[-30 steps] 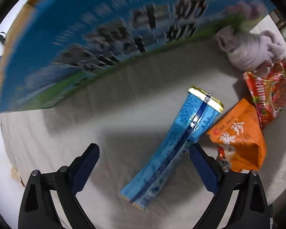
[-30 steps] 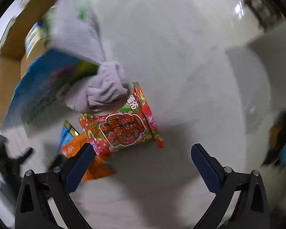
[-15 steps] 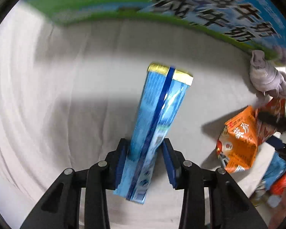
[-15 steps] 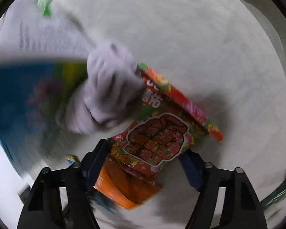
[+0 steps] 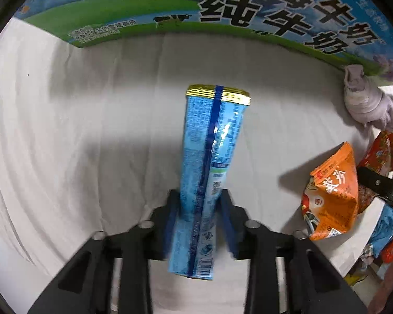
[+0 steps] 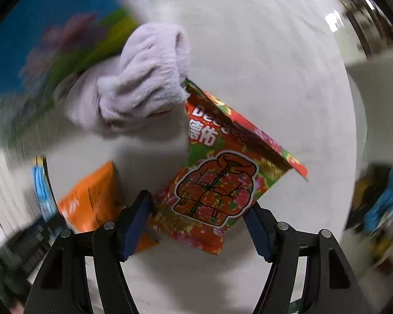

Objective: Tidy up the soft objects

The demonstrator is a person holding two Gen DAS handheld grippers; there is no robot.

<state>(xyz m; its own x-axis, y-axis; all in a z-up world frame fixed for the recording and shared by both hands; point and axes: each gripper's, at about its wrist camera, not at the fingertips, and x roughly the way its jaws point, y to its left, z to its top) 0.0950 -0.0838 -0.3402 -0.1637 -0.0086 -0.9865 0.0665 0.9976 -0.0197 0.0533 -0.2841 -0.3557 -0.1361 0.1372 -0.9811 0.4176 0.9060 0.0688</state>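
Observation:
My left gripper (image 5: 199, 222) is shut on a long blue snack pack (image 5: 212, 162) with a gold end, held above the white cloth. My right gripper (image 6: 199, 222) is shut on a red floral snack pack (image 6: 217, 183), which is tilted and lifted off the cloth. A lilac fluffy sock bundle (image 6: 144, 78) lies just beyond it and also shows in the left wrist view (image 5: 366, 102). An orange snack pack (image 5: 332, 196) lies at the right in the left wrist view and at the lower left in the right wrist view (image 6: 91, 201).
A large blue and green milk carton box (image 5: 222, 13) stands at the far edge of the white cloth (image 5: 78, 130). More packets (image 5: 385, 235) lie beyond the table's right edge. The right gripper's black body (image 5: 380, 185) reaches in beside the orange pack.
My left gripper closed on the blue pack and raised it. My right gripper moved in, closed on the red floral pack and lifted it.

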